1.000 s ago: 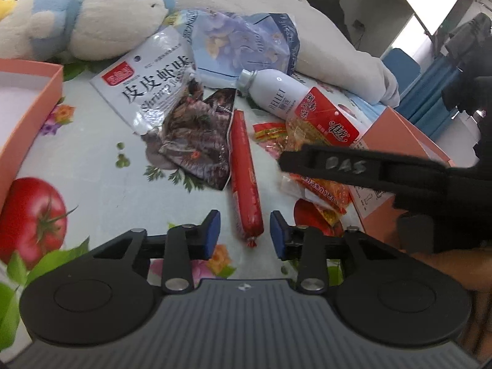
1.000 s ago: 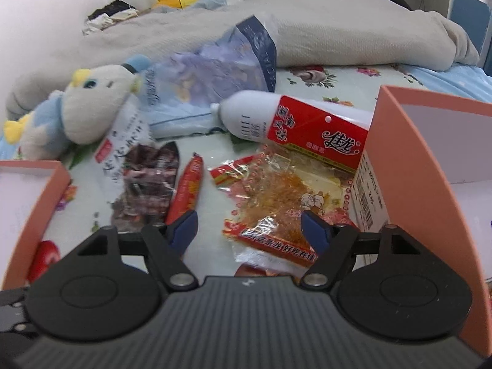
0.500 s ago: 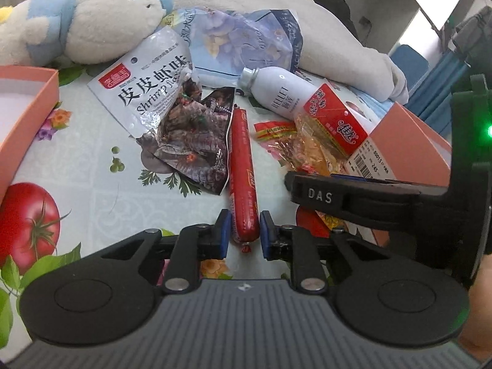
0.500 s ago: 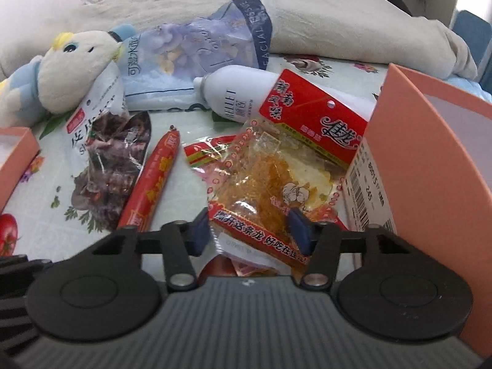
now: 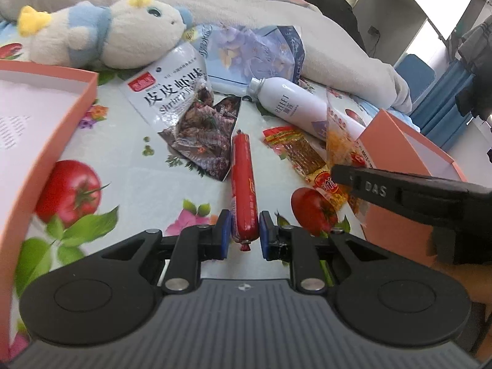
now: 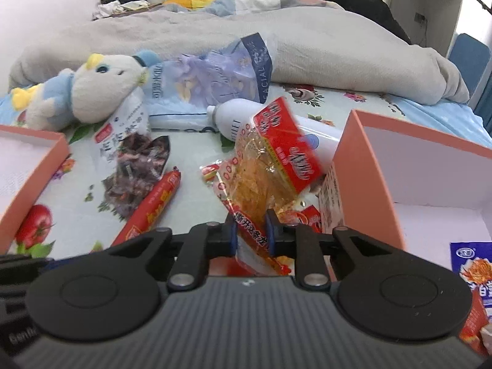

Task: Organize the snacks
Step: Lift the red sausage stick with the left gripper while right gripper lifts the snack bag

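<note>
Two grippers work over a fruit-print cloth (image 5: 129, 166) before a grey blanket (image 6: 307, 43). Left gripper (image 5: 244, 235) clamps the red sausage (image 5: 243, 178); right gripper (image 6: 250, 235), just closing, pinches the orange snack bag (image 6: 261, 172) beside the half-cropped pink box (image 6: 369, 166).

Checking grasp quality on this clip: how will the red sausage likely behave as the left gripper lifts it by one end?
The red sausage looks fairly stiff, so it probably stays straight. The left gripper pinches only its near end, so it may droop or swing. Its glossy round casing could slip or roll.
</note>
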`<move>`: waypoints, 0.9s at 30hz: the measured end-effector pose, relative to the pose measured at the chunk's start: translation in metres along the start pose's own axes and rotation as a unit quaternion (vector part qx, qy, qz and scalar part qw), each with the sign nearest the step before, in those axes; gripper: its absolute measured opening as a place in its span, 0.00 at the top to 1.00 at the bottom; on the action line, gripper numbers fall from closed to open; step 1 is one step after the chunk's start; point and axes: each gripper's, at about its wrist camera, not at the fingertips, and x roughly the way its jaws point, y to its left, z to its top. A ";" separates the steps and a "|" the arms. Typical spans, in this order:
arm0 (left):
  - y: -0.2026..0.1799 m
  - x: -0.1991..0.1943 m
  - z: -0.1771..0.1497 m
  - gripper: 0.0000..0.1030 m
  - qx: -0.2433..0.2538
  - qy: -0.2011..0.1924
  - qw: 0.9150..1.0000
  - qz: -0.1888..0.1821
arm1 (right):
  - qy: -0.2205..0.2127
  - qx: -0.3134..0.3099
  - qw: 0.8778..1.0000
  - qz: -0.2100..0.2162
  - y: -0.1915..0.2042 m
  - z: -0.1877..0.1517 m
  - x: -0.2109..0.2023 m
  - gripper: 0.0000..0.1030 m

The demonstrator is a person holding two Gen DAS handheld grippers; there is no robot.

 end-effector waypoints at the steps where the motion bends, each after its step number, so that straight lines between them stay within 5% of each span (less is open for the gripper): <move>1: 0.000 -0.006 -0.003 0.78 -0.001 -0.001 1.000 0.003 | 0.000 0.000 1.000 0.004 0.001 -0.003 -0.006 0.80; 21: 0.009 -0.108 -0.077 0.78 -0.024 0.017 0.999 0.043 | 0.030 -0.096 0.991 0.088 0.032 -0.094 -0.108 0.81; 27: 0.012 -0.119 -0.088 0.77 -0.029 0.034 0.998 0.043 | 0.047 -0.074 0.989 0.122 0.027 -0.112 -0.119 0.69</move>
